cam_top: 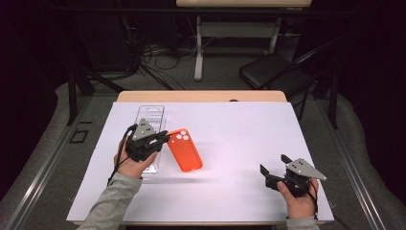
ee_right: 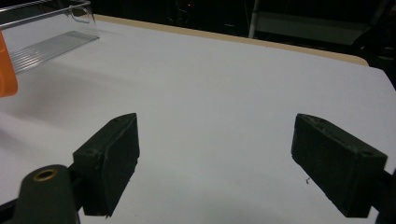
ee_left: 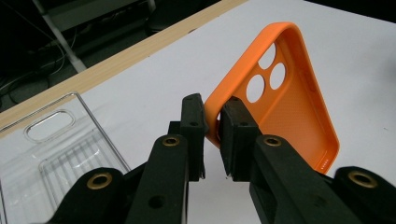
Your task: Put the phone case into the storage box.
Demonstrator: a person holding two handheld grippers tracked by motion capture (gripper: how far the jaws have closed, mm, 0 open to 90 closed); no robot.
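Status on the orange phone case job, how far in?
Done: the left gripper has closed on the corner rim of the orange phone case, tilting it off the white sheet. In hand: that grip. Left: wherever it goes next; the clear case lies alongside, and the right gripper hangs open, idle.

A clear plastic phone case (cam_top: 149, 117) lies lengthwise near the left of the white sheet (cam_top: 239, 139) that covers the wooden worktop (cam_top: 201, 96). Beyond the worktop's far edge, a black folding chair (cam_top: 268, 72) stands on the floor beside tangled cables (cam_top: 158, 57) and a pale table leg (cam_top: 198, 48).
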